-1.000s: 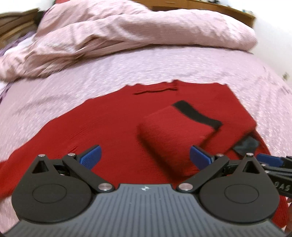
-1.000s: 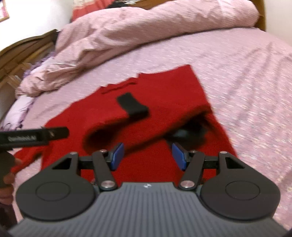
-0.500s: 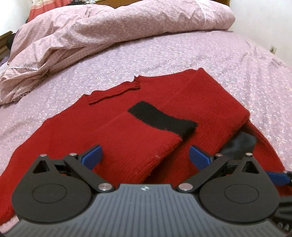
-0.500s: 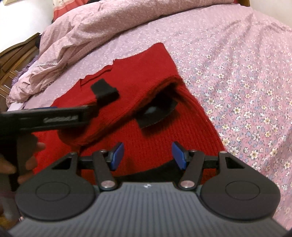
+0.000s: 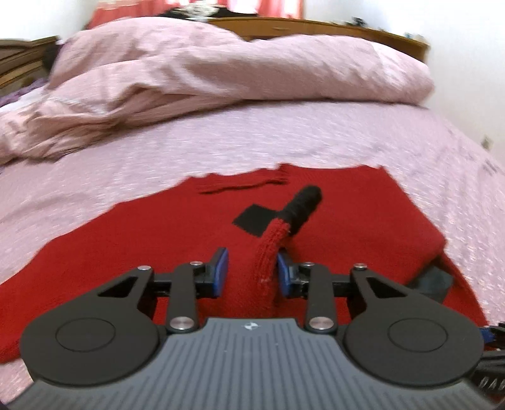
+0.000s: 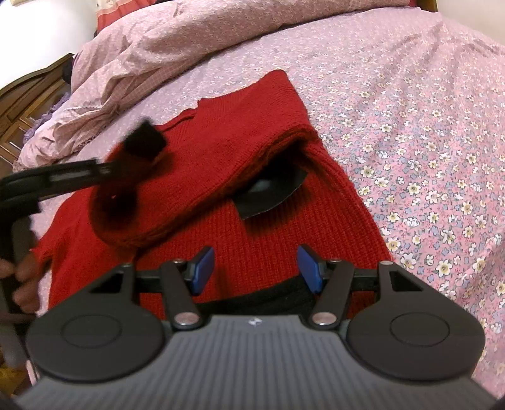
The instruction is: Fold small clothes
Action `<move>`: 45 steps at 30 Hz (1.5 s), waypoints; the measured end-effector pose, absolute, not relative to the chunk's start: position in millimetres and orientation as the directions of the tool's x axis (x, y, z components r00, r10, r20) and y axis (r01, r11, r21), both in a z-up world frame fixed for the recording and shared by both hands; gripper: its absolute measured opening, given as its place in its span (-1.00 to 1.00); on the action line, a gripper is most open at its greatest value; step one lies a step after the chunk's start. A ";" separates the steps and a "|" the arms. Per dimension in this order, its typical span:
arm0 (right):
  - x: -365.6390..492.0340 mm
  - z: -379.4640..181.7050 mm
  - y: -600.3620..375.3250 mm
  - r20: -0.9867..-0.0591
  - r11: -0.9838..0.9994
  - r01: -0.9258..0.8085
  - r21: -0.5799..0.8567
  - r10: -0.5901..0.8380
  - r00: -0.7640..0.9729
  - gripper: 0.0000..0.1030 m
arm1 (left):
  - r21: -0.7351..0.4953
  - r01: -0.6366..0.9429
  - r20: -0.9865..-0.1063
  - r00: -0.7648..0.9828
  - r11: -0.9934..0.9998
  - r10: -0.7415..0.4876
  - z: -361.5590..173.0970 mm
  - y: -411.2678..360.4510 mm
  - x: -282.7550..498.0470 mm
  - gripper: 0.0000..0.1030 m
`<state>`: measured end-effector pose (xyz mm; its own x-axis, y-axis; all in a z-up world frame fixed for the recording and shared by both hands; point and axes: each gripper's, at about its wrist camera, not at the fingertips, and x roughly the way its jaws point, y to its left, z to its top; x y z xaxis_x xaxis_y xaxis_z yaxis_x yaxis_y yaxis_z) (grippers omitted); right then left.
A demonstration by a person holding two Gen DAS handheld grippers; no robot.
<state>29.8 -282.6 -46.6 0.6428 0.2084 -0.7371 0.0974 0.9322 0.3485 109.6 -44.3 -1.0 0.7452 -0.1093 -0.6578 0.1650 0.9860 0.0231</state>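
A red ribbed-knit sweater with black cuffs (image 6: 284,202) lies spread across the middle of the frame on a bed covered by a pink floral sheet (image 6: 426,132), its body folded partway over itself, a black cuff (image 6: 271,192) peeking from under the fold at centre. One sleeve (image 5: 268,252) rises off the garment, running from the lower centre of the left wrist view up and slightly right to its black cuff end (image 5: 304,202), which hangs in the air above the sweater's chest; the sleeve's long axis thus points away from the left hand-held gripper (image 5: 252,271), toward the rumpled pink duvet (image 5: 221,82) heaped across the top of the frame. The sleeve lies against the gripper's right blue pad (image 5: 282,272), with a gap to the left pad; the jaws stand narrowed but not pressed together, and whether they truly pinch the fabric cannot be told. In the right wrist view that same gripper shows as a blurred dark bar at the left edge, carrying the sleeve above the sweater's left half. The right hand-held gripper (image 6: 255,268) hovers at the lower centre over the sweater's near hem, jaws moderately wide and holding nothing. The left gripper is plainly the nearer to the sleeve, and laying it flat across the body looks like the step in hand. A wooden headboard (image 5: 331,30) lines the upper right.
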 end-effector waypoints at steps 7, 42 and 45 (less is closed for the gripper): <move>30.4 -45.9 -277.2 -0.742 0.937 0.105 0.334 0.193 0.642 0.18 | 0.026 0.009 -0.679 0.734 1.000 0.011 -4.7 18.8 89.7 -0.25; 50.4 -31.6 -269.6 -0.768 0.962 0.050 0.269 0.183 0.614 0.30 | -0.122 -0.032 -0.757 0.649 0.992 -0.072 -45.0 96.0 94.2 0.05; 62.6 -17.7 -275.4 -0.752 0.972 0.029 0.234 0.162 0.639 0.30 | -0.124 -0.033 -0.754 0.653 0.992 -0.073 -47.3 95.9 98.0 0.05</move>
<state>62.6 -275.4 -17.7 0.6386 0.1618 -0.7523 0.0290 0.9719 0.2337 98.0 95.9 -47.3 0.6531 -0.0726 -0.7538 -0.0328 0.9917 -0.1240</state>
